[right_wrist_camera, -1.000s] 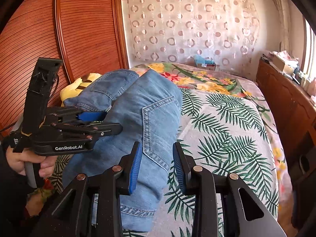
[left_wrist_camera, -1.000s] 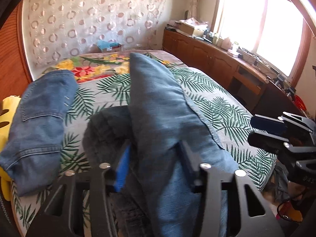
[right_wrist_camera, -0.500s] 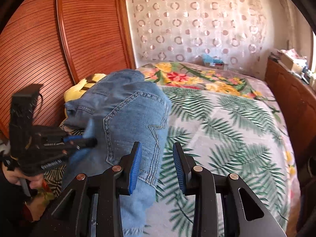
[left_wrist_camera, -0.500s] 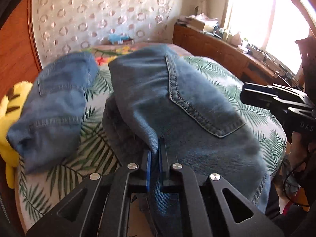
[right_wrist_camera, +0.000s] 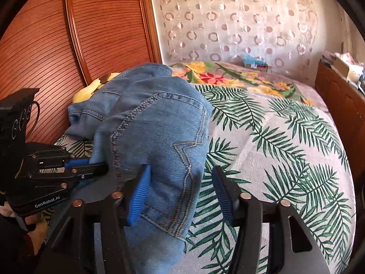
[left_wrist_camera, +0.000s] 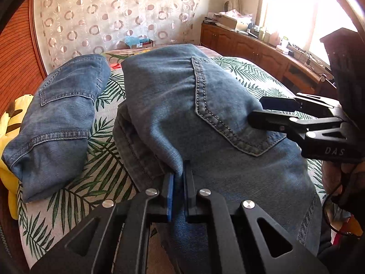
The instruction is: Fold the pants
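The blue jeans [left_wrist_camera: 216,114] lie bunched on the palm-leaf bedsheet [left_wrist_camera: 107,166], a back pocket facing up. My left gripper [left_wrist_camera: 178,171] is shut on a raised fold at their near edge. In the right wrist view the same jeans [right_wrist_camera: 159,132] bulge between the fingers of my right gripper [right_wrist_camera: 180,191], whose jaws are opening; the right pad [right_wrist_camera: 222,191] stands off the cloth. The left gripper [right_wrist_camera: 100,169] shows there at the left, pinching the denim's edge. From the left wrist view the right gripper [left_wrist_camera: 260,109] hovers over the pocket.
A second folded pair of jeans [left_wrist_camera: 57,118] lies at the left of the bed, next to a yellow plush toy [left_wrist_camera: 9,123]. A slatted wooden panel [right_wrist_camera: 91,34] stands behind. A wooden sideboard [left_wrist_camera: 262,50] runs under the window on the right.
The left gripper closed on a fold of the jeans and sank toward the bed. The jeans turned pocket side up. The right gripper moved along the jeans and its jaws widened.
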Tool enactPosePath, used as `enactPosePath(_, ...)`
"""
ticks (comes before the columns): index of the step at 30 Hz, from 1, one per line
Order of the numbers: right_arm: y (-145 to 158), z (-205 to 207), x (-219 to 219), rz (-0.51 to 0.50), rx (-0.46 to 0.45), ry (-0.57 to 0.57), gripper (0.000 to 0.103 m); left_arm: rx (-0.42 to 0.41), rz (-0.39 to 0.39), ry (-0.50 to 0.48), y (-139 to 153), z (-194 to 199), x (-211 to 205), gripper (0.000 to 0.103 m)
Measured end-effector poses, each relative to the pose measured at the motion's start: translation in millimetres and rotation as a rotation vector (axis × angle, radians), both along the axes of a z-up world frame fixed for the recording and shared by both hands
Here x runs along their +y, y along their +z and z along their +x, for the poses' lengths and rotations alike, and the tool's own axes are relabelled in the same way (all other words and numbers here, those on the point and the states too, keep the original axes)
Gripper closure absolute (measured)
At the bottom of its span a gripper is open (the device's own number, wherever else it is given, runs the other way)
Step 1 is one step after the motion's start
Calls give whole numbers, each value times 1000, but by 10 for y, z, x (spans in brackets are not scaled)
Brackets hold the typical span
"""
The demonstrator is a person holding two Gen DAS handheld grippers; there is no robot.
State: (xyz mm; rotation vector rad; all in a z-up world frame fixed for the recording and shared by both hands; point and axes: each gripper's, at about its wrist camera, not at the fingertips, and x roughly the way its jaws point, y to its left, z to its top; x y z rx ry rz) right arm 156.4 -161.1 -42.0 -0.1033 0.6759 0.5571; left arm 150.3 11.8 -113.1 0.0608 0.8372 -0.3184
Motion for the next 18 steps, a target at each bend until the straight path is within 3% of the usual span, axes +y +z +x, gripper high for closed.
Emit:
enactPosePath(3, 62, 86, -32, 35, 30, 15, 43, -4, 7, 17, 42, -10, 15, 88)
enactPosePath(5, 65, 142, -26, 31, 32, 20, 41, -10, 9, 30, 82, -3, 41, 75)
enactPosePath(6, 51, 166, -18, 22, 32, 18, 37, -14, 12, 38, 98, 11, 62, 72)
enactPosePath(8, 5, 248, -25, 23, 47, 10, 19, -16, 7, 47, 106, 57, 105, 58)
enactPosePath(11, -105, 392, -15, 66, 104, 15, 11, 2, -5, 59, 56, 153, 148, 58)
enactPosePath(16, -299, 558, 113, 102, 216, 96, 12, 29, -5, 45, -94, 223, 126, 58)
enactPosePath(18, -327, 597, 157, 138, 256, 150, 23, 29, -28, 43, -104, 211, 146, 58)
